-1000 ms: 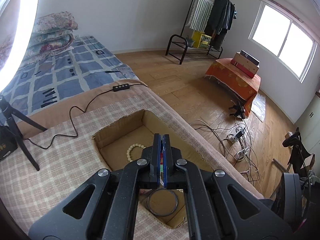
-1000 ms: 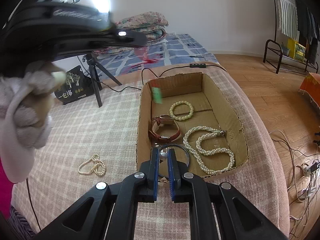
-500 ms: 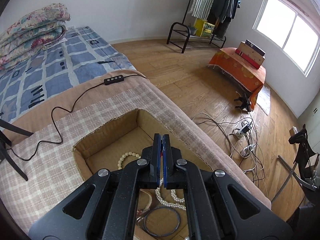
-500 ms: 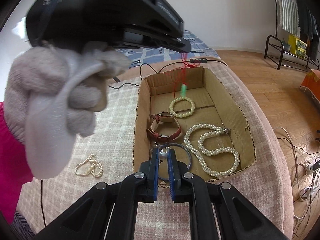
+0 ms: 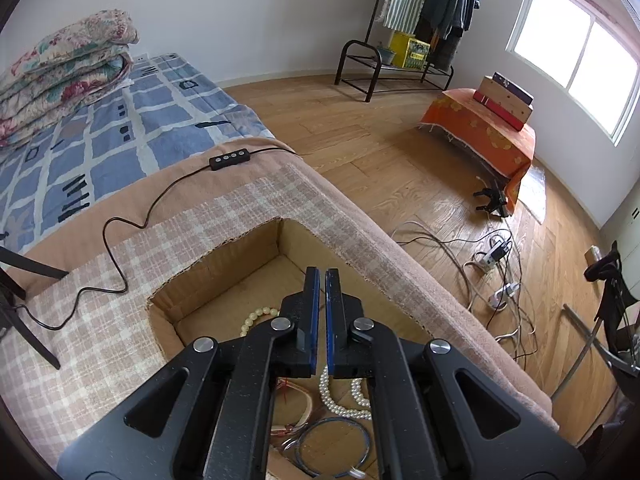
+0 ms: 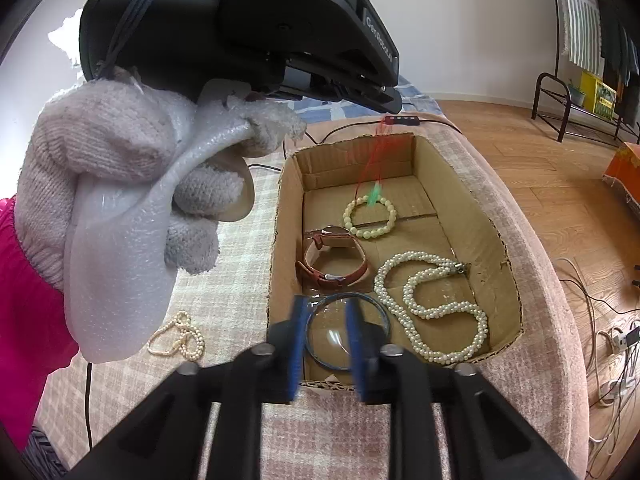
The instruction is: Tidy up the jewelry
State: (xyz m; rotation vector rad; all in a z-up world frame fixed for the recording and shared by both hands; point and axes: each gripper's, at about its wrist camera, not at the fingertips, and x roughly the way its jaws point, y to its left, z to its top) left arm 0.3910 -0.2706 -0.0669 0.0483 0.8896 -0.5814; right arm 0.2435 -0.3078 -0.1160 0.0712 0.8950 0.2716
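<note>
A cardboard box (image 6: 500,240) sits sunk in the checked cloth. It holds a pale bead bracelet (image 6: 370,216), a brown strap watch (image 6: 332,264), a long pearl necklace (image 6: 432,300) and a dark bangle (image 6: 386,320). My right gripper (image 6: 326,302) hovers at the box's near edge. Its jaws are opening, and the bangle lies loose behind them with no pad pressing it. A gloved hand (image 6: 112,152) carries my left gripper (image 6: 394,106) above the box's far end. Its jaws (image 5: 322,271) show only a thin gap. A red cord with a green pendant (image 6: 374,196) hangs from its tips over the bead bracelet.
A small pearl string (image 6: 178,340) lies on the cloth left of the box. A black cable with an inline switch (image 5: 230,158) crosses the far cloth, and tripod legs (image 5: 24,280) stand at the left. The cushion's edge drops to a wooden floor with cables (image 5: 500,248) on the right.
My left gripper has come forward and down over the box, lowering the green pendant toward the bead bracelet. The right jaws were shut by the bangle and have parted.
</note>
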